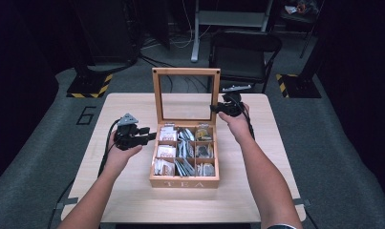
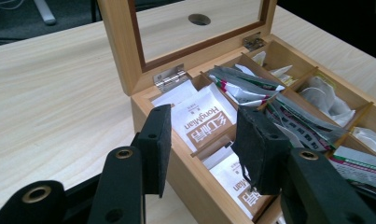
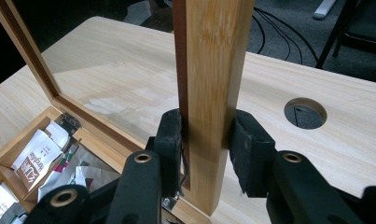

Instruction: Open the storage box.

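Left gripper (image 1: 143, 135) in my left hand (image 1: 117, 151), jaws parted, nothing between the pads. Right gripper (image 3: 205, 140) in my right hand (image 1: 237, 123), forearm outstretched, pads (image 3: 169, 140) pressing something

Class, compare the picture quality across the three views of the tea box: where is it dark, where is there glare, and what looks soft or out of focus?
High view: table lit, surroundings nearly black, tea box small and soft. Left gripper view: sachets sharp, near fingers slightly soft. Right gripper view: pale glare patch on the tabletop behind the lid frame, background floor dim.
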